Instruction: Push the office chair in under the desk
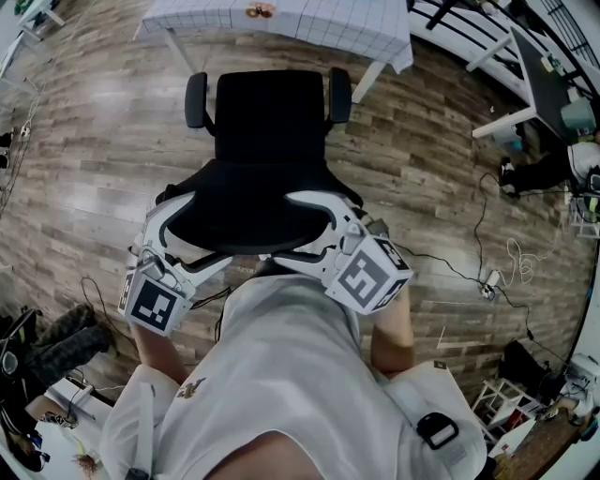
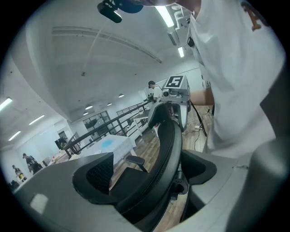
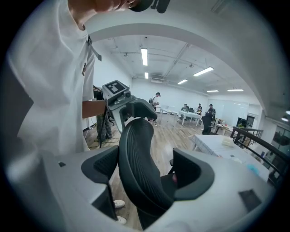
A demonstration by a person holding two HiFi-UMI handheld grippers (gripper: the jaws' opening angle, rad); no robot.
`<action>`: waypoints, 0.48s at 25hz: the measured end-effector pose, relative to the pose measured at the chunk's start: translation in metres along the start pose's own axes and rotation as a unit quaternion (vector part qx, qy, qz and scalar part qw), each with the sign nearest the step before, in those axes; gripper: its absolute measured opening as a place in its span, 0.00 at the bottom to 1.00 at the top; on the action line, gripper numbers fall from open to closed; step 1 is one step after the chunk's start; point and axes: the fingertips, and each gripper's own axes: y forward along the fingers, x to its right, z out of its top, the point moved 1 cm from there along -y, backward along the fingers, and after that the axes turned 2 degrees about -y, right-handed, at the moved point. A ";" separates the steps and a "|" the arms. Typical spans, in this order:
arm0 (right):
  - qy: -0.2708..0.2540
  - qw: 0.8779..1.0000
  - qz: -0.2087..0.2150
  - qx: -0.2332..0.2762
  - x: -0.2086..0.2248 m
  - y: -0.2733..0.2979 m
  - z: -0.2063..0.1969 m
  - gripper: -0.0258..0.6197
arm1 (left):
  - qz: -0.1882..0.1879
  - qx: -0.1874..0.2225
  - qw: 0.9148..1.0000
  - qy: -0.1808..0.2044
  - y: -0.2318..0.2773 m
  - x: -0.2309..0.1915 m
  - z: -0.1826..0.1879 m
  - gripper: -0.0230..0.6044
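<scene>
A black office chair (image 1: 270, 112) stands on the wood floor, facing a desk with a white grid cloth (image 1: 281, 23), and is not under it. Its curved backrest (image 1: 262, 211) is right in front of me. My left gripper (image 1: 202, 234) straddles the backrest's left top edge, my right gripper (image 1: 286, 230) the right one. In the left gripper view the backrest (image 2: 167, 149) runs between the wide jaws of the left gripper (image 2: 147, 170), with a gap at the left pad. In the right gripper view the backrest (image 3: 136, 154) stands loosely between the jaws of the right gripper (image 3: 142, 167).
Cables (image 1: 487, 272) trail over the floor at the right, near a power strip. A white table leg (image 1: 506, 117) and a dark desk stand at the far right. Bags and clutter lie at the lower left (image 1: 56, 347). Other people and tables (image 3: 195, 113) are far off.
</scene>
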 end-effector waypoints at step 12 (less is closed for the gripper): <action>0.000 1.000 0.008 -0.013 0.001 0.000 -0.005 0.62 | -0.014 -0.003 1.000 -0.004 0.005 -0.001 0.000 0.75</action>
